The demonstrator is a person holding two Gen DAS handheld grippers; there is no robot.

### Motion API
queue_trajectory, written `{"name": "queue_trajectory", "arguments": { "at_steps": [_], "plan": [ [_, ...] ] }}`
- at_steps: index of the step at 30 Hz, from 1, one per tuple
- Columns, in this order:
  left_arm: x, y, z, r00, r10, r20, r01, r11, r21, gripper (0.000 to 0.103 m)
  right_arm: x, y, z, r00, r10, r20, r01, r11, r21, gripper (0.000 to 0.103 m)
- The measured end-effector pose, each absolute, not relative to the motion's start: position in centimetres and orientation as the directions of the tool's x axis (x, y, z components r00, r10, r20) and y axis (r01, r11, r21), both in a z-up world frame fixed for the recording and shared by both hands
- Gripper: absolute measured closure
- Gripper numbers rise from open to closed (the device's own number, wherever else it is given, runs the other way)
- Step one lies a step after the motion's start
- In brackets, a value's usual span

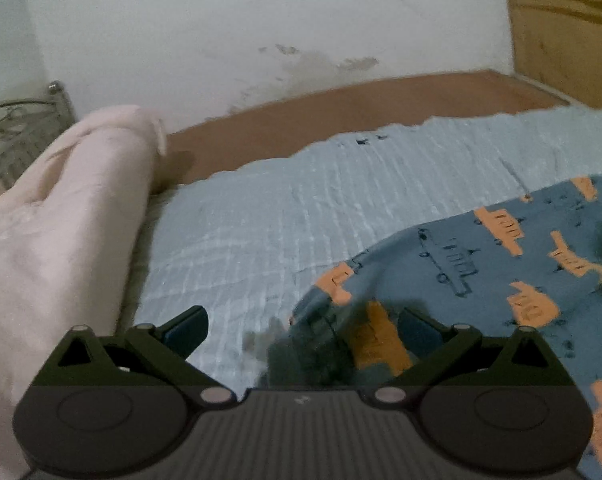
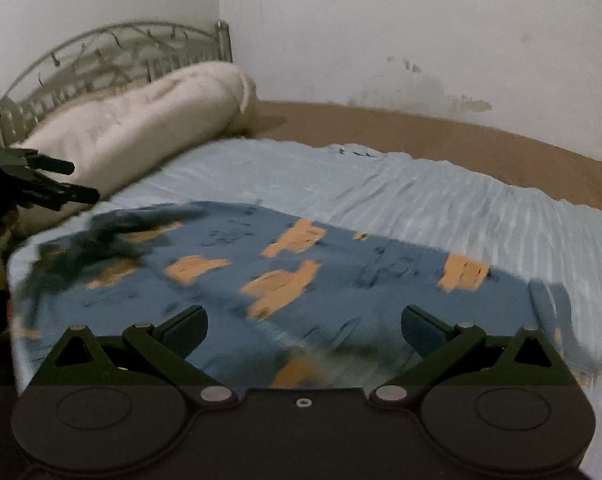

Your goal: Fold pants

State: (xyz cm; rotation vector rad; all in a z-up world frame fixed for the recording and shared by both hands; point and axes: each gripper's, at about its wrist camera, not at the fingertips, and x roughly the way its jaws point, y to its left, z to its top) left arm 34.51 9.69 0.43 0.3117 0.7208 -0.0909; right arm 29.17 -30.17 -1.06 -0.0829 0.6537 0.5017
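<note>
The pants [image 1: 481, 260] are blue with orange vehicle prints and lie spread on a light blue blanket [image 1: 261, 220]. In the left wrist view they fill the right side, and a bunched, blurred edge reaches in between the wide-apart fingers of my left gripper [image 1: 303, 332], nearer the right finger. In the right wrist view the pants [image 2: 301, 272] stretch across the middle, just beyond and under my right gripper [image 2: 303, 330], which is open with fabric below it. The left gripper [image 2: 71, 182] shows at the left edge with its fingers apart, above the pants' left end.
A cream bolster pillow [image 2: 141, 120] lies along the metal headboard [image 2: 101, 48] at the left. Beyond the blanket [image 2: 421, 200] a brown sheet [image 2: 421, 132] runs to the stained white wall. A wooden cabinet [image 1: 561, 32] stands at the far right.
</note>
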Motion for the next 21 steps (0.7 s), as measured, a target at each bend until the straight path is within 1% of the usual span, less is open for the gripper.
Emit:
{"name": "queue_trajectory", "arguments": {
  "at_steps": [4,7,9,13,16,17,18,19,21],
  "plan": [
    [38.6,10.4,-0.8,0.722,-0.015,-0.692,0.255,0.935,0.245,0.001,34.6,-30.8,-1.5,0.658,0.440,-0.612,-0.512,0.856,0.065,0.001],
    [41.4,11.0,-1.6,0.712,-0.059,-0.700,0.287,0.934,0.214,0.001,37.7,-30.5,-2.2,0.655,0.440,-0.614,-0.536,0.843,0.033,0.001],
    [43.1,11.4,-2.3,0.689,-0.071,-0.721,0.293,0.938,0.187,0.001,39.6,-30.4,-2.8,0.652,0.444,-0.614,-0.540,0.841,0.035,0.001],
    [46.3,11.8,-3.9,0.643,-0.083,-0.761,0.299,0.942,0.150,0.001,44.0,-29.9,-4.1,0.624,0.438,-0.647,-0.536,0.842,0.053,0.001],
    [47.2,12.1,-4.8,0.604,-0.133,-0.786,0.334,0.937,0.098,0.008,46.8,-29.2,-4.8,0.579,0.445,-0.683,-0.551,0.831,0.074,0.001],
    [47.4,12.2,-5.1,0.585,-0.147,-0.798,0.344,0.935,0.080,0.012,47.6,-28.9,-5.1,0.559,0.456,-0.693,-0.558,0.825,0.093,0.001],
    [47.7,12.2,-5.4,0.566,-0.157,-0.809,0.354,0.933,0.067,0.016,48.1,-28.6,-5.3,0.540,0.468,-0.700,-0.569,0.816,0.108,0.003],
    [47.9,12.1,-5.7,0.547,-0.160,-0.821,0.362,0.930,0.059,0.019,48.6,-28.1,-5.6,0.522,0.477,-0.707,-0.582,0.805,0.113,0.008],
    [48.0,12.1,-6.1,0.524,-0.173,-0.834,0.376,0.925,0.044,0.029,49.2,-27.2,-6.1,0.491,0.484,-0.725,-0.611,0.784,0.110,0.013]
  ]
}}
